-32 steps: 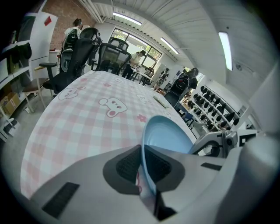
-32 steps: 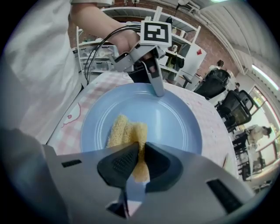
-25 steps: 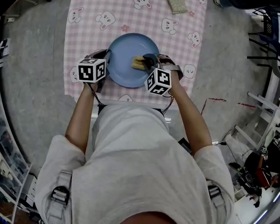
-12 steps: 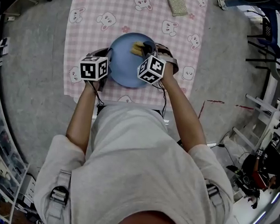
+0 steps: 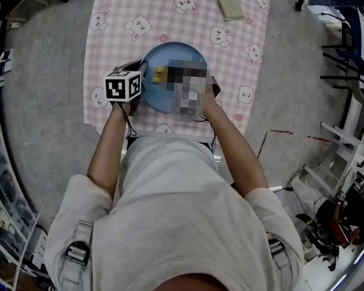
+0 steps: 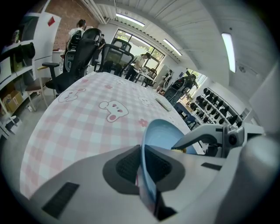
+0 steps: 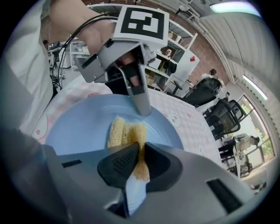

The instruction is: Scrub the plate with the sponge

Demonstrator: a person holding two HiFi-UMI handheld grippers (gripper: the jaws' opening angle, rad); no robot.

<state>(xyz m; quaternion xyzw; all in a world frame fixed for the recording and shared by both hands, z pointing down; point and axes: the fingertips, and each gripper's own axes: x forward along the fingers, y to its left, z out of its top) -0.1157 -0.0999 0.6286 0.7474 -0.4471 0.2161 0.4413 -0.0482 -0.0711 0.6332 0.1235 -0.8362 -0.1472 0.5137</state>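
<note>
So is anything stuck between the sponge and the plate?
No, nothing visible is in the way. The right gripper has its jaws shut on the yellow sponge, and the sponge looks pressed right onto the blue plate. The left gripper only pinches the plate's rim, off to the side.

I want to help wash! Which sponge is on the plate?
The yellow sponge in the right gripper, on the blue plate. The greyish sponge lies apart on the tablecloth.
</note>
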